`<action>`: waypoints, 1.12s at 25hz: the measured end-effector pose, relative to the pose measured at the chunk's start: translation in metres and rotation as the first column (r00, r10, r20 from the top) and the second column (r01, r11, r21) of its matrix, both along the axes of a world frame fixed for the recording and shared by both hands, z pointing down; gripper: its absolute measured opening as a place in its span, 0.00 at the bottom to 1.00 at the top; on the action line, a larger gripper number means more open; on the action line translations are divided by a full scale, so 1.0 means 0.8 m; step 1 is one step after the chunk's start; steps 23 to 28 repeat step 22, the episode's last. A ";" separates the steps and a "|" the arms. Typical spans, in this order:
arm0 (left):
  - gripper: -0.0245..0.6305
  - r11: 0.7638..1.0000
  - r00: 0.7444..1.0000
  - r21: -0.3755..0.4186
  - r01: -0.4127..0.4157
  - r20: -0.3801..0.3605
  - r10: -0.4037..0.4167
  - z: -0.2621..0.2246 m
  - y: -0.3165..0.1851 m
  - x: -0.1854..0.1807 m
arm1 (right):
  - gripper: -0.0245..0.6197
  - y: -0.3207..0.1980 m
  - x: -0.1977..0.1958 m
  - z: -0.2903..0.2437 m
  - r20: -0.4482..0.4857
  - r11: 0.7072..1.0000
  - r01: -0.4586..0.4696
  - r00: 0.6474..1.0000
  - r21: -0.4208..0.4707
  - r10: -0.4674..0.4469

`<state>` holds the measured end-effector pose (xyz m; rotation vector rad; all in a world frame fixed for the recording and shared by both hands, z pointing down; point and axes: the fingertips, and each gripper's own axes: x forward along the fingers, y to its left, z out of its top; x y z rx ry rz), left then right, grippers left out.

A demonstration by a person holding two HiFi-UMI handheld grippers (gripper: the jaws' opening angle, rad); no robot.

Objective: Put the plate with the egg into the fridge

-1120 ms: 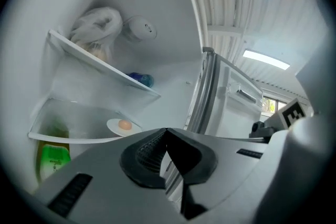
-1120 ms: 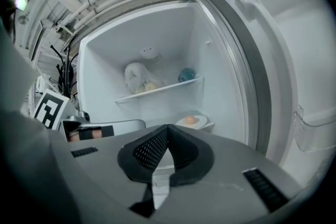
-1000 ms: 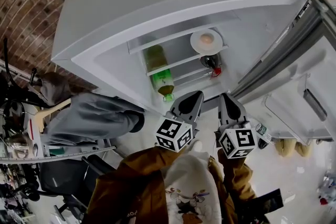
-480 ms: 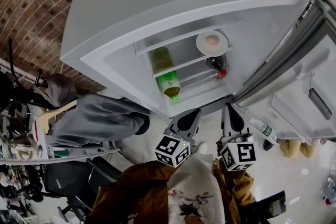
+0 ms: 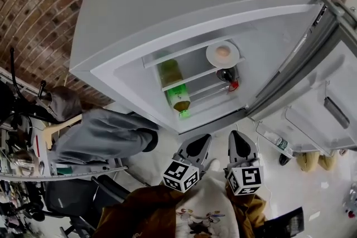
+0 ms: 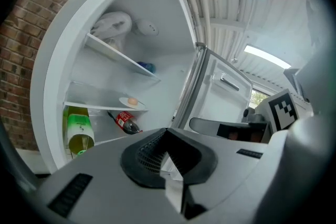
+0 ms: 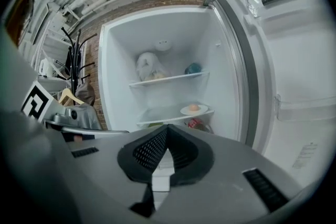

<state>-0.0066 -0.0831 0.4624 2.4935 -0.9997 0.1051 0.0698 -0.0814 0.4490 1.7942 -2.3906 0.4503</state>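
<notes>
The white plate (image 5: pixel 222 54) with the egg (image 5: pixel 222 52) on it rests on a shelf inside the open fridge (image 5: pixel 167 3). That plate (image 6: pixel 131 103) shows small in the left gripper view, and the same plate (image 7: pixel 193 109) sits on the middle shelf in the right gripper view. My left gripper (image 5: pixel 196 145) and right gripper (image 5: pixel 239 142) hang side by side well in front of the fridge, close to my body. Both are shut with nothing between the jaws. In their own views the left gripper (image 6: pixel 167 132) and right gripper (image 7: pixel 167 128) point toward the fridge interior.
A green-labelled bottle (image 5: pixel 174 86) lies on the shelf below, with a red-capped cola bottle (image 5: pixel 227 76) beside it. The fridge door (image 5: pixel 329 92) stands open at the right. A grey jacket (image 5: pixel 103 131) on a rack is at the left, before a brick wall (image 5: pixel 33 14).
Both grippers have drawn back from the fridge toward my body, lower in the head view. The plate stays on its shelf.
</notes>
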 end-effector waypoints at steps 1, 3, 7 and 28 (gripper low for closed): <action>0.05 1.000 1.000 -0.003 -0.001 0.000 0.001 0.002 0.000 0.000 | 0.05 0.003 0.001 0.004 0.004 1.000 -0.002 1.000 -0.009 0.002; 0.05 1.000 1.000 -0.006 0.004 0.001 -0.004 0.003 -0.001 -0.003 | 0.05 0.007 0.003 0.006 0.009 1.000 -0.009 1.000 -0.017 0.009; 0.05 1.000 1.000 -0.001 0.016 -0.002 -0.016 -0.002 -0.003 -0.007 | 0.05 0.012 0.006 0.004 0.007 1.000 -0.011 1.000 -0.011 0.011; 0.05 1.000 1.000 -0.019 0.022 -0.007 -0.022 0.004 0.006 -0.011 | 0.05 0.018 0.003 0.007 0.006 1.000 0.007 1.000 -0.009 -0.007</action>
